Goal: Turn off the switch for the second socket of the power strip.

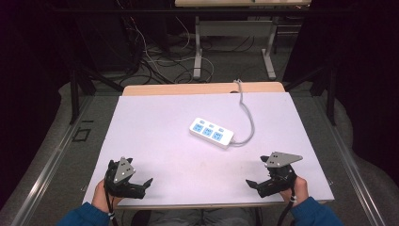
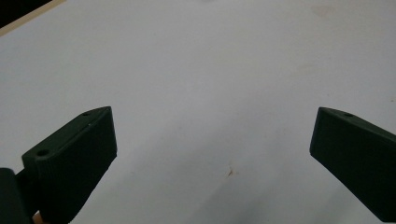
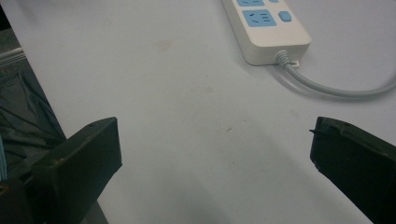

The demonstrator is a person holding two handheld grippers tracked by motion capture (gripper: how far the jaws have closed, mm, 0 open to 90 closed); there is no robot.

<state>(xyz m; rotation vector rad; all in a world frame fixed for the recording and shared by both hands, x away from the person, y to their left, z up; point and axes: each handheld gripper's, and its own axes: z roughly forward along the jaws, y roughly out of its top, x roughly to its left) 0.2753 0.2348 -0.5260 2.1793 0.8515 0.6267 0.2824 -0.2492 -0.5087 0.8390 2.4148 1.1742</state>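
The power strip (image 1: 211,132) looks light, rigid and smooth, its cable (image 1: 248,117) limp; best gripped across its narrow sides; both grippers' jaws stand released, empty.

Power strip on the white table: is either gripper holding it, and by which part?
Nothing is held. The left gripper and right gripper are open; the power strip lies untouched.
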